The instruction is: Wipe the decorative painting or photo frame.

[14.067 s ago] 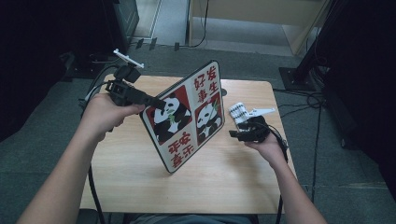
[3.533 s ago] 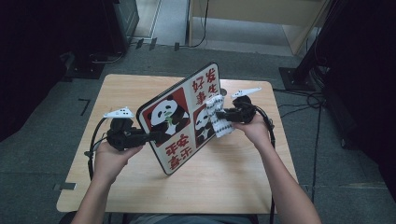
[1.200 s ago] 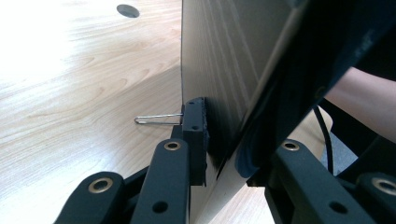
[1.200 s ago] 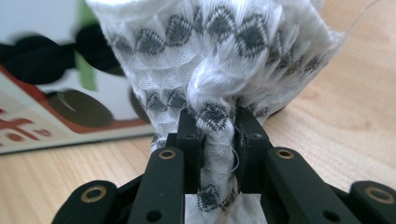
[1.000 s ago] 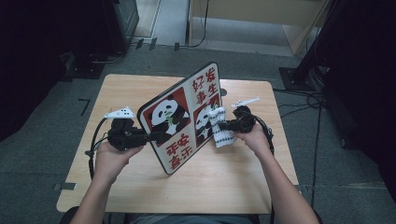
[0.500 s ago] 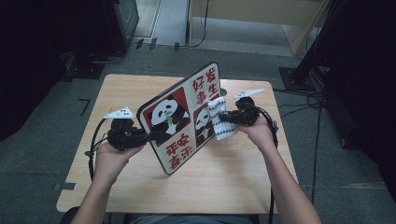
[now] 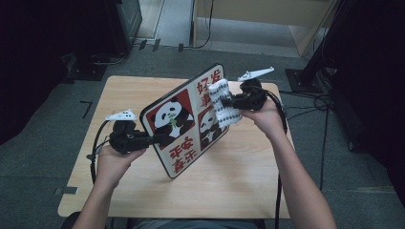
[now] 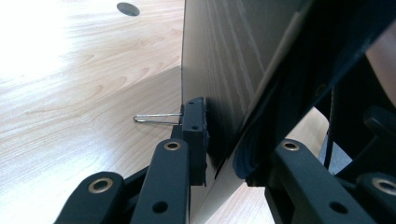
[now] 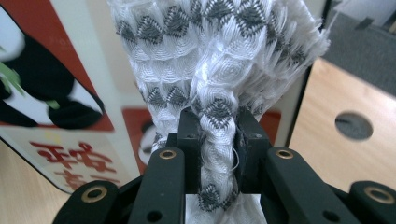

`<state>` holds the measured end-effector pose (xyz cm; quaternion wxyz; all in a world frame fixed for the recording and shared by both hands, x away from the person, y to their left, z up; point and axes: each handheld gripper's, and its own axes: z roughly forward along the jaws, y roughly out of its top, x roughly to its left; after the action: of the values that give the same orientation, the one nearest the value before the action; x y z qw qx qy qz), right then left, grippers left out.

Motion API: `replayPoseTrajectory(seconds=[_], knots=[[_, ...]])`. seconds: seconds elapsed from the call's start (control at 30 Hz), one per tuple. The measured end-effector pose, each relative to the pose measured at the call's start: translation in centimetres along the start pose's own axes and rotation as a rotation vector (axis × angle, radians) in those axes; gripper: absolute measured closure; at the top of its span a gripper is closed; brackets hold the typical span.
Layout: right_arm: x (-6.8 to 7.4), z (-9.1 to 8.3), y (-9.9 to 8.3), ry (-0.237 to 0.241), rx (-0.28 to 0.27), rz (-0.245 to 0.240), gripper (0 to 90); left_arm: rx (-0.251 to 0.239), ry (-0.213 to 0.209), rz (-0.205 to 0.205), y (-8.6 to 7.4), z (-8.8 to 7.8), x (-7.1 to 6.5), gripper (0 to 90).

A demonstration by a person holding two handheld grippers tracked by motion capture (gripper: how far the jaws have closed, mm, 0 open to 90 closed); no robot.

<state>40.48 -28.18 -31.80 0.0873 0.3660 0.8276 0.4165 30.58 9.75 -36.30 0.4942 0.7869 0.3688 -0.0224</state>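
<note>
The left gripper (image 7: 155, 139) clamps the rounded panda-printed board's (image 7: 184, 138) edge steady while the right gripper (image 7: 230, 102), pinching the bunched white-and-grey woven cloth (image 7: 224, 109), should wipe flat against the face ahead

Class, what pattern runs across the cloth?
The cloth is white with rows of grey diamond shapes; the right gripper view shows it best.

Recording lab, lone wooden table (image 7: 239, 191), floor cables (image 7: 305, 102), dark equipment
</note>
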Motion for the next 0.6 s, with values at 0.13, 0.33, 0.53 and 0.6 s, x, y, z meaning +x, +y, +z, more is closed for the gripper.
replayPoseTrajectory(seconds=[0.13,0.33,0.53,0.6], knots=[[0.7,-0.5,2.2,0.012,-0.019,-0.026,77.0,-0.001,-0.007,0.008,-0.1,0.0,0.1,75.6],[2.2,-1.1,5.2,0.016,-0.039,-0.082,77.0,0.000,-0.009,0.006,-0.1,0.1,0.1,75.6],[3.5,-1.3,7.4,0.016,-0.061,-0.114,76.8,0.002,-0.005,0.012,-0.1,0.1,0.1,75.7],[3.7,-1.2,7.7,0.016,-0.062,-0.122,76.8,0.004,-0.010,0.011,-0.1,0.1,0.2,75.7]])
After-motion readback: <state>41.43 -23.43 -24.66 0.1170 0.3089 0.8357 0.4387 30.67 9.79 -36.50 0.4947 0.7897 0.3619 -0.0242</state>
